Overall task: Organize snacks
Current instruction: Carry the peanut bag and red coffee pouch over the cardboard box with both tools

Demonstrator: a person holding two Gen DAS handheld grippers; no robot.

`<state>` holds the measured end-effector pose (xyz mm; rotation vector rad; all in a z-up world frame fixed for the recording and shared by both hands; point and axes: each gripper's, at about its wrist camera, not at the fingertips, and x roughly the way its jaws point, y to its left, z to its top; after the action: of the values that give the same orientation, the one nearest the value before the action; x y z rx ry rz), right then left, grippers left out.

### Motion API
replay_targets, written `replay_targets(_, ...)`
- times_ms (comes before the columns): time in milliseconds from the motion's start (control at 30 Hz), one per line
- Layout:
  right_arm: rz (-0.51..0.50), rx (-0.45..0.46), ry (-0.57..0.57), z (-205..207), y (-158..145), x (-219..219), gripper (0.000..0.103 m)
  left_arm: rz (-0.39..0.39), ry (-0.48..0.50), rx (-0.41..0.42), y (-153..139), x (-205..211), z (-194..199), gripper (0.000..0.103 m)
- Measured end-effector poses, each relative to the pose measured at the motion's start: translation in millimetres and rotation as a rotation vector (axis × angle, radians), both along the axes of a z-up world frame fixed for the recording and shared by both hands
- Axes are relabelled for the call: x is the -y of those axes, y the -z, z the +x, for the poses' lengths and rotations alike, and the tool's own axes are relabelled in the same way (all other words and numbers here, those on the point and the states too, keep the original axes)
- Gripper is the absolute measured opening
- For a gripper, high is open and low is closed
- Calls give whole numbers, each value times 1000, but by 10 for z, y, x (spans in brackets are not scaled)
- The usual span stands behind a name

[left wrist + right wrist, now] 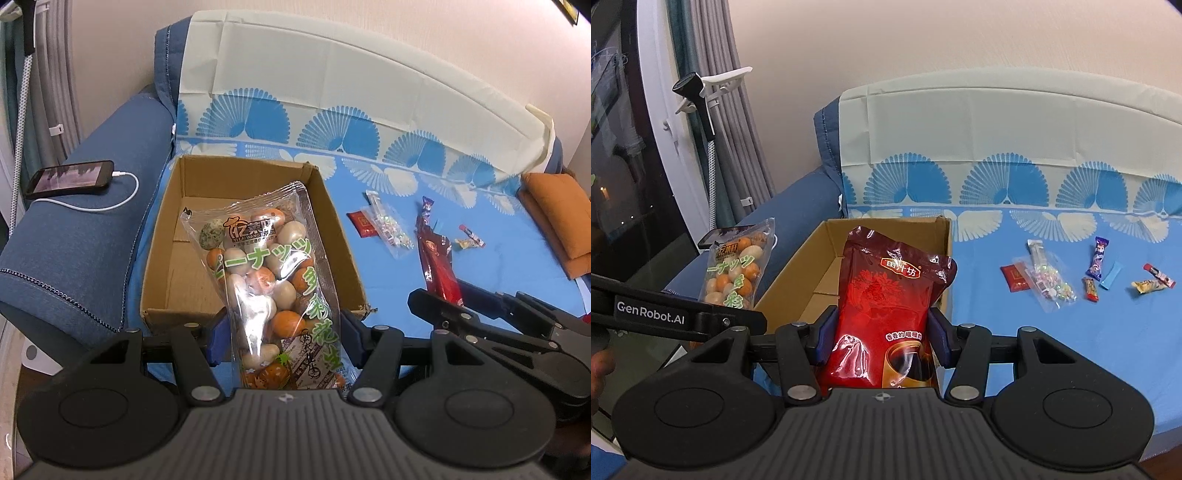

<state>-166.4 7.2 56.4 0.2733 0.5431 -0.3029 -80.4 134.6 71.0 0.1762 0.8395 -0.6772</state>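
Clear plastic crinkles between our left gripper (282, 332) pads: it is clamped on the transparent bag of coated peanuts (273, 280), held upright over the near edge of the open brown cardboard box (255, 177), likely so it drops straight in. Our right gripper (882, 332) is likewise closed around the glossy red foil pouch (886, 306), poised before the same box for packing. Farther right, small wrapped candies and a clear sachet (1049, 284) lie scattered on the blue fan-patterned sheet (1034, 350) covering the sofa, apparently awaiting their turn.
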Motion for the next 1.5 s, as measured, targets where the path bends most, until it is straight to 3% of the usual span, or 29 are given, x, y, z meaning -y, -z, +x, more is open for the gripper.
replay_targets(800,18,-5,-4,77,39,78,54,11,-25,11,12,46,92,66)
replay_targets(1500,34,-35,-27,557,124,183,54,25,-67,6,101,170,656,66)
